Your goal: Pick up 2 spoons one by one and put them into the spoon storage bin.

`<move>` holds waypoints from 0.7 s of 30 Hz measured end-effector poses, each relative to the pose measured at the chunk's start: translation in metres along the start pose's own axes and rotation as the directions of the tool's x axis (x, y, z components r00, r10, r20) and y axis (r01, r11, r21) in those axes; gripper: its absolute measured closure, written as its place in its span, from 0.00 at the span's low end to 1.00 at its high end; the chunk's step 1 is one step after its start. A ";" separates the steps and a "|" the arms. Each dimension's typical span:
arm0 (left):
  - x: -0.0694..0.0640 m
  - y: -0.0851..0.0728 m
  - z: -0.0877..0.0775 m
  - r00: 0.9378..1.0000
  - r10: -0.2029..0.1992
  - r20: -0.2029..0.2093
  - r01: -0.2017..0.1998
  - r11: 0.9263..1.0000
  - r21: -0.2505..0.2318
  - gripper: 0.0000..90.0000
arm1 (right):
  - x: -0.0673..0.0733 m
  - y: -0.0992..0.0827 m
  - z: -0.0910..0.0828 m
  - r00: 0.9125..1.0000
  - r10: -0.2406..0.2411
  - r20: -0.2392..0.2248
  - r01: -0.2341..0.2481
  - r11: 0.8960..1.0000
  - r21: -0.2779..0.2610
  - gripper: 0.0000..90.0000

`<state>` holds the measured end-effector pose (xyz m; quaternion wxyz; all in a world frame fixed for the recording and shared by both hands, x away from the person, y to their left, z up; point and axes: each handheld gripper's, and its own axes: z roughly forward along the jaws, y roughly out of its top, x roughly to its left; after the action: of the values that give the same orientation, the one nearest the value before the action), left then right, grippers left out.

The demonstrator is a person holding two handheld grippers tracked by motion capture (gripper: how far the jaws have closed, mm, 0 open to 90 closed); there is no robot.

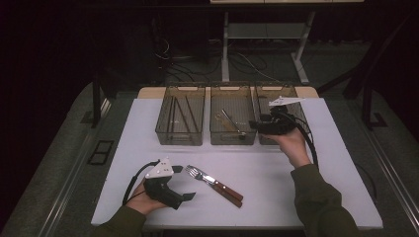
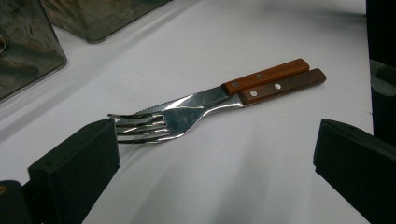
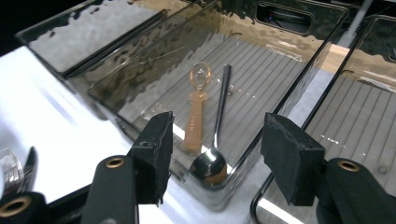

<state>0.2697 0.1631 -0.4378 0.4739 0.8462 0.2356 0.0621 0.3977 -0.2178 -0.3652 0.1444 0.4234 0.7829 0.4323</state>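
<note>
The room is dim, its far side sunk in near-black shadow, with light falling mainly on the white counter (image 1: 148,123). Grey floor (image 1: 64,148) surrounds it. Beyond stands a pale-legged table frame (image 1: 267,34), with dark cables (image 1: 197,61) tangled on the floor beneath and beside it.

The fork (image 2: 161,122) tines are partly hidden behind a jaw, and the knife (image 2: 205,97) blade is overlapped by the fork.

Steel fork (image 2: 161,122) and knife (image 2: 205,99) on the white table (image 2: 233,172)

Wooden handles point to two o'clock, touching side by side; black jaws stand apart, nothing between.
</note>
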 end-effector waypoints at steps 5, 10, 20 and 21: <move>0.000 0.000 0.000 1.000 -0.003 -0.001 0.003 1.000 0.001 0.00 | 0.000 -0.012 -0.011 0.999 0.013 -0.037 -0.013 1.000 -0.005 0.45; 0.000 0.000 0.000 1.000 -0.004 -0.003 0.004 1.000 0.001 0.00 | -0.001 -0.025 -0.020 0.999 0.005 -0.054 -0.005 1.000 -0.005 0.44; 0.000 -0.001 0.000 1.000 0.000 -0.005 0.000 1.000 0.008 0.00 | -0.001 -0.050 -0.039 0.997 -0.012 -0.081 0.012 1.000 0.007 0.43; 0.000 -0.001 0.000 1.000 -0.001 -0.006 0.001 1.000 0.007 0.00 | -0.001 -0.052 -0.041 0.997 -0.013 -0.082 0.013 1.000 0.009 0.43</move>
<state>0.2692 0.1636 -0.4385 0.4701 0.8476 0.2376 0.0637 0.3458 -0.2550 -0.3835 0.1129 0.4008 0.7929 0.4448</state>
